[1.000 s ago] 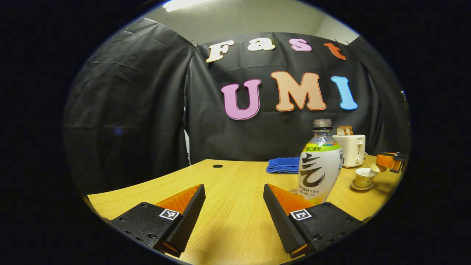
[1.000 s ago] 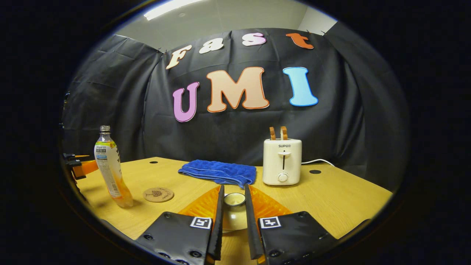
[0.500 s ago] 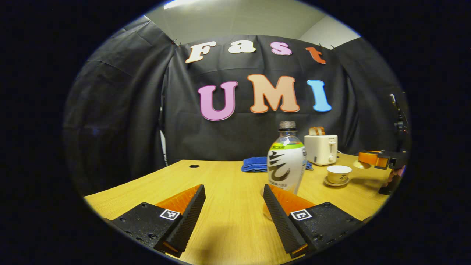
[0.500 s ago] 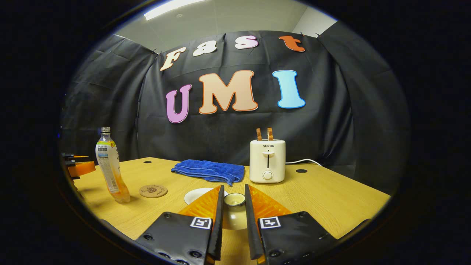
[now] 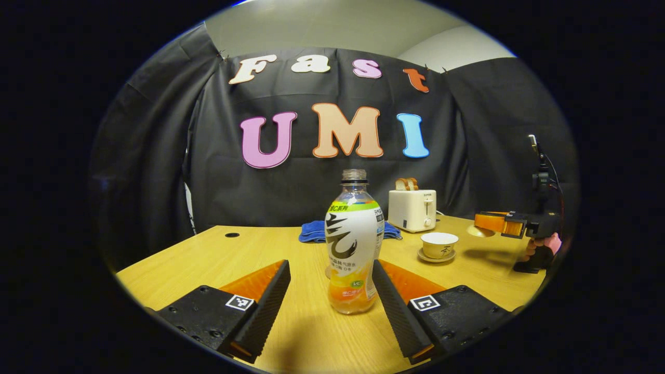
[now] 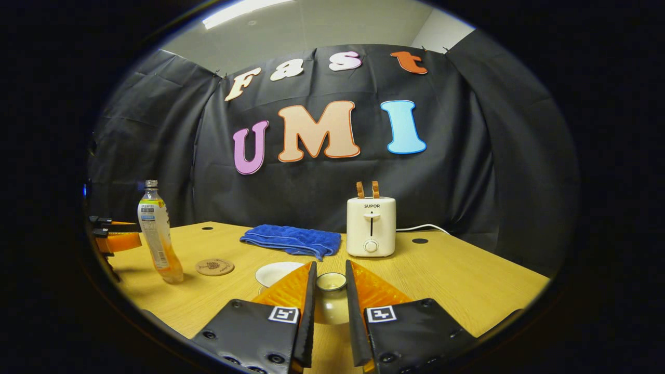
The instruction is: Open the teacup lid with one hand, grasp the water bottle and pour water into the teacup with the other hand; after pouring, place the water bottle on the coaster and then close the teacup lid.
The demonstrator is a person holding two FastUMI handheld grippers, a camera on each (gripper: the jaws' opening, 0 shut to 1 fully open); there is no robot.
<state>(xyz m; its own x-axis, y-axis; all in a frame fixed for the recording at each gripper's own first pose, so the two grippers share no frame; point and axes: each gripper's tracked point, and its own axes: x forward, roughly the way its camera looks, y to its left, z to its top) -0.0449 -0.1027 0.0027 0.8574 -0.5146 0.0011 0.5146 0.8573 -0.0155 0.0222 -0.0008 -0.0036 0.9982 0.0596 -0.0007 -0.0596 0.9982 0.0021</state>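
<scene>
The water bottle (image 5: 354,244) stands upright on the table, uncapped, between the spread fingers of my left gripper (image 5: 329,270), which is open; a gap shows on the bottle's left side. To the right, the teacup (image 5: 439,243) sits uncovered on its saucer. Farther right, a hand (image 5: 540,250) holds my right gripper (image 5: 493,222) with the lid (image 5: 479,231) lifted off the cup. In the right gripper view, my right gripper (image 6: 330,270) is shut on the lid (image 6: 331,298). The teacup (image 6: 275,272) is half hidden behind one finger. The round coaster (image 6: 214,267) lies beside the bottle (image 6: 158,239).
A white toaster (image 6: 371,226) with bread in its slots stands at the back of the wooden table (image 6: 467,280), its cord trailing right. A folded blue towel (image 6: 291,240) lies left of it. The black cloth wall closes off the far side.
My left gripper has swung toward the bottle, which now stands between its fingers instead of off to the right. My right gripper has carried the lid away from the teacup.
</scene>
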